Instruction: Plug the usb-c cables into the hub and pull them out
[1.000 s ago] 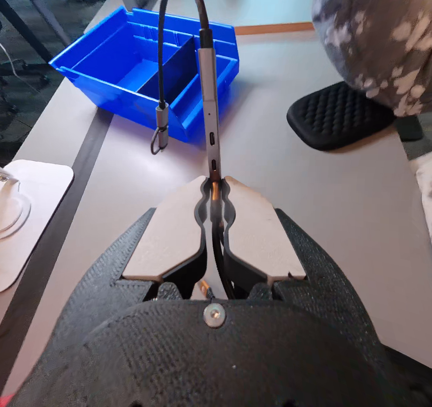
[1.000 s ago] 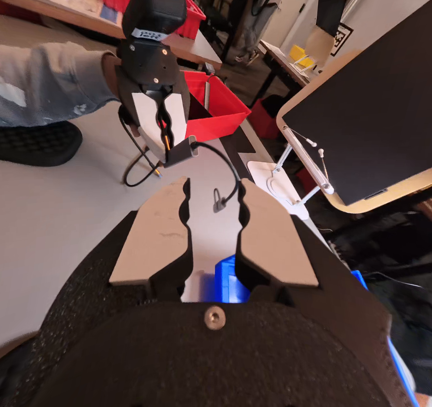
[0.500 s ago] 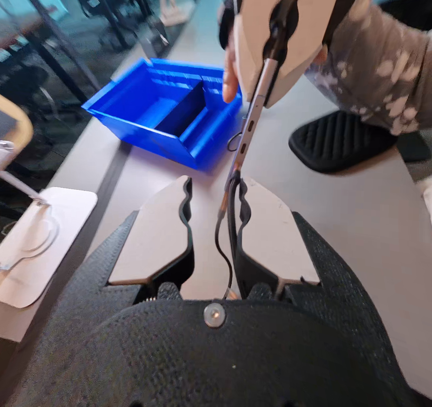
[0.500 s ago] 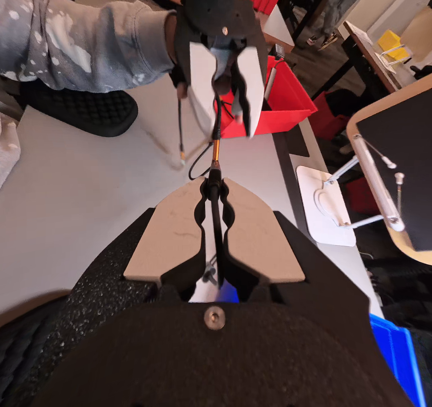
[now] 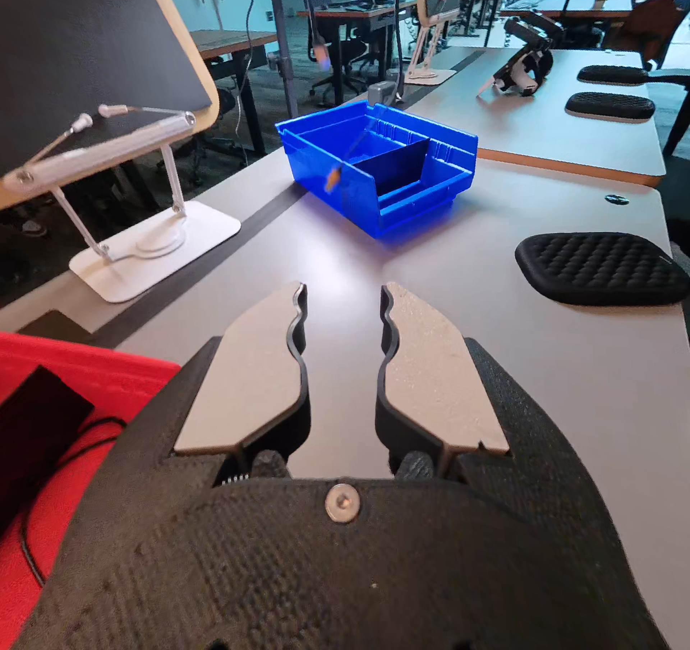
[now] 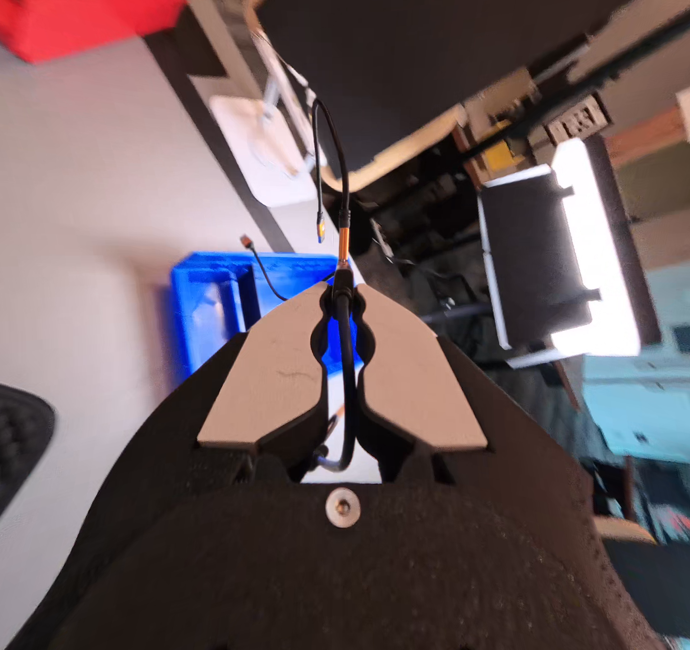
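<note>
Left wrist view shows our left gripper (image 5: 343, 290) with its jaws spread apart and nothing between them, above bare grey table (image 5: 485, 371). Ahead stands the blue bin (image 5: 377, 169), a black pad (image 5: 597, 268) to its right, a white stand (image 5: 149, 247) to its left, a red bin (image 5: 56, 363) beside us. Our right gripper (image 6: 341, 289) is clamped on the hub (image 6: 342, 277), held above the blue bin; a cable (image 6: 332, 154) with an orange plug (image 6: 344, 238) stands in the hub, looping up and over. A second cable (image 6: 261, 266) hangs beside it.
</note>
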Available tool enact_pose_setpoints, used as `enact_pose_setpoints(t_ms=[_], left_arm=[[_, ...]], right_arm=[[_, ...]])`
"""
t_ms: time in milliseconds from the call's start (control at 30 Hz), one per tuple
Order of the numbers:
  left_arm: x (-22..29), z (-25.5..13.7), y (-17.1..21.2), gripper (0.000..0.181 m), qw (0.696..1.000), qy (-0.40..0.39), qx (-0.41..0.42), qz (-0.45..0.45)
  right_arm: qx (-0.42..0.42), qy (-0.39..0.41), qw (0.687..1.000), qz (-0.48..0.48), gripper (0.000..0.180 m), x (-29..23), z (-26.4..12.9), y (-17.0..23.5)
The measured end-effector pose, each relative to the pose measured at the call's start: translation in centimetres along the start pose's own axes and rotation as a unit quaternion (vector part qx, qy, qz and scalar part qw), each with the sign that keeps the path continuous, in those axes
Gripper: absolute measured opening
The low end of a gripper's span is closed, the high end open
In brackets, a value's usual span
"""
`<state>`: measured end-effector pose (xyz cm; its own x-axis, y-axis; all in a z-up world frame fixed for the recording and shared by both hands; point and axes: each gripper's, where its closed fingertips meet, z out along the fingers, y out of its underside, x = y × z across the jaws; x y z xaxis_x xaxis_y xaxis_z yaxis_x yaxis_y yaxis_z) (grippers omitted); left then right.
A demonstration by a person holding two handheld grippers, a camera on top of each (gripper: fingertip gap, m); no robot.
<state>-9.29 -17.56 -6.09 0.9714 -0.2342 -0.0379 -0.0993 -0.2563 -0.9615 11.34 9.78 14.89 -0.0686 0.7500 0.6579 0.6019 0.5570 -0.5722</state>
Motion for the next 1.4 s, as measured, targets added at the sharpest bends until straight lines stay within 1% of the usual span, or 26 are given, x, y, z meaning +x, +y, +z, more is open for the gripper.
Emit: enact_pose_setpoints(t_ms=[67,167,200,300,400,467,533,667,800,900,1000,1067,1100,1167,1267,1400], left_arm=[[0.8,0.1,1.6,0.038,1.0,-0.006,-0.001,-0.01],[1.9,0.6,3.5,0.037,1.0,-0.003,0.0,-0.027],[2.0,0.8,4.1,0.037,1.0,-0.005,-0.001,-0.029],[2.0,1.4,5.9,0.038,0.999,-0.004,-0.022,-0.036],[1.6,1.6,6.6,0.038,0.999,-0.004,-0.028,-0.046],[1.5,1.7,6.8,0.038,0.998,-0.005,-0.027,-0.052],[1.3,1.7,7.1,0.038,0.998,-0.009,-0.027,-0.052],[0.8,1.5,7.8,0.038,0.998,-0.025,-0.032,-0.049],[0.3,1.1,8.2,0.038,0.998,-0.034,-0.032,-0.052],[0.0,1.0,8.3,0.038,0.997,-0.039,-0.032,-0.052],[-0.1,1.1,8.6,0.038,0.997,-0.044,-0.038,-0.047],[-0.1,1.2,8.7,0.039,0.997,-0.045,-0.043,-0.045],[0.0,1.2,8.7,0.039,0.997,-0.045,-0.044,-0.045],[-0.1,1.3,8.9,0.039,0.996,-0.048,-0.052,-0.047],[-0.6,0.9,8.7,0.039,0.995,-0.061,-0.049,-0.054],[-1.9,0.0,8.2,0.039,0.993,-0.093,-0.038,-0.062]], right_arm=[[-0.037,0.035,0.999,0.004,0.009,1.9,1.1,1.6],[-0.07,0.047,0.996,0.021,0.009,2.7,4.3,4.1],[-0.079,0.039,0.996,0.03,0.009,2.4,5.7,5.0],[-0.104,-0.02,0.993,0.058,0.009,0.1,10.2,7.6],[-0.149,-0.067,0.984,0.072,0.01,-2.0,14.7,10.5],[-0.172,-0.085,0.978,0.084,0.01,-2.8,17.6,12.1],[-0.178,-0.091,0.976,0.09,0.01,-2.8,20.1,13.1],[-0.185,-0.112,0.968,0.131,0.015,-3.2,24.5,15.4],[-0.203,-0.136,0.96,0.137,0.019,-5.1,27.3,18.4],[-0.219,-0.171,0.954,0.113,0.029,-7.2,27.5,19.3],[-0.239,-0.208,0.946,0.072,0.044,-9.3,25.8,19.1],[-0.238,-0.219,0.945,0.056,0.049,-10.1,24.5,18.7],[-0.225,-0.22,0.948,0.056,0.049,-10.2,23.8,18.1],[-0.177,-0.21,0.959,0.064,0.048,-10.0,22.3,16.1],[-0.077,-0.171,0.977,0.101,0.047,-9.0,19.9,12.3],[0.062,-0.103,0.981,0.15,0.047,-9.4,16.6,7.4]])
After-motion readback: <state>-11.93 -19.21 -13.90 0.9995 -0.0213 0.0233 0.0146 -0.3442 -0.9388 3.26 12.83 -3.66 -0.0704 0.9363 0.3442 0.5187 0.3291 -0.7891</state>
